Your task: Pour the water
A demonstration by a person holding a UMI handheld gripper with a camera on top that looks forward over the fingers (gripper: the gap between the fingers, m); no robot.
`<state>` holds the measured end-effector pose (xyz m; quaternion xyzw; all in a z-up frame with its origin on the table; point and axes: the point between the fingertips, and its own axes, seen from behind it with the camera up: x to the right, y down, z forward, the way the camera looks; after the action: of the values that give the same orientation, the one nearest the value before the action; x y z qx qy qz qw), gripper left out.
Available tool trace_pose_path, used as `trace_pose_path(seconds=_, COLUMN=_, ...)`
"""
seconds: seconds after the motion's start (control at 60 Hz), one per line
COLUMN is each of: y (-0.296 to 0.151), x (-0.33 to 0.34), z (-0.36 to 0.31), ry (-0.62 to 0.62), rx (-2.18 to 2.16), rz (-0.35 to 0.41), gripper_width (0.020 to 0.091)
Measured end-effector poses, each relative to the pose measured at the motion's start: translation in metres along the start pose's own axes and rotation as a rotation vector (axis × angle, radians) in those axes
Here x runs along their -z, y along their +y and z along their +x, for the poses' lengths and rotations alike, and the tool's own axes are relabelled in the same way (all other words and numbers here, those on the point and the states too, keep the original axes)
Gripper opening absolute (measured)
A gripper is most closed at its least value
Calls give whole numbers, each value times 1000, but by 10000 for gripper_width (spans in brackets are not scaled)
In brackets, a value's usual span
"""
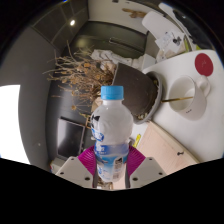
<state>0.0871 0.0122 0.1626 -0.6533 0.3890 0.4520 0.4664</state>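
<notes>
Gripper point(112, 168) clenched on bottle point(113, 128), cap point(112, 93) on. Kettle point(185, 85) near, beyond. Risk: pour blocked by cap; squeeze may crush bottle.

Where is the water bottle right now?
In the gripper view, the water bottle stands upright, clamped between the gripper's two fingers, just left of the white kettle.

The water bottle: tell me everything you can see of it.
The water bottle is clear plastic with a light blue screw cap, still on, and a blue band of label low on its body. It stands roughly upright between the fingers of the claw, whose magenta pads press on its lower part from both sides, so it looks gripped. Its base is hidden. Beyond it stands a white kettle with its lid open.
</notes>
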Motion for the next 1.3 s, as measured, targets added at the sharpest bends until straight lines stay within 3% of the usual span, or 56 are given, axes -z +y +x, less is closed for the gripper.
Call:
trace_pose_path(seconds=0.35, y=-38, x=-4, z=7, ry=-197, rx=-661, rz=11, gripper_width=358)
trace_pose_path(seconds=0.567, y=-39, x=-3, z=13, ry=-184, rx=-677, rz=11, gripper_width=357)
trace_pose_path(seconds=0.783, y=-43, x=6, z=-8, ry=-46, rx=-98, rz=21, gripper_width=355)
trace_pose_path(seconds=1.067, y=-160, x=64, z=-54, ry=119, rx=777, rz=285, gripper_width=361)
trace_pose_path(seconds=1.183, y=-213, x=82, z=-24, ry=273, rx=982, rz=339, gripper_width=360)
trace_pose_path(seconds=1.3, y=-249, x=93, z=46, ry=441, rx=1111, rz=334, gripper_width=359)
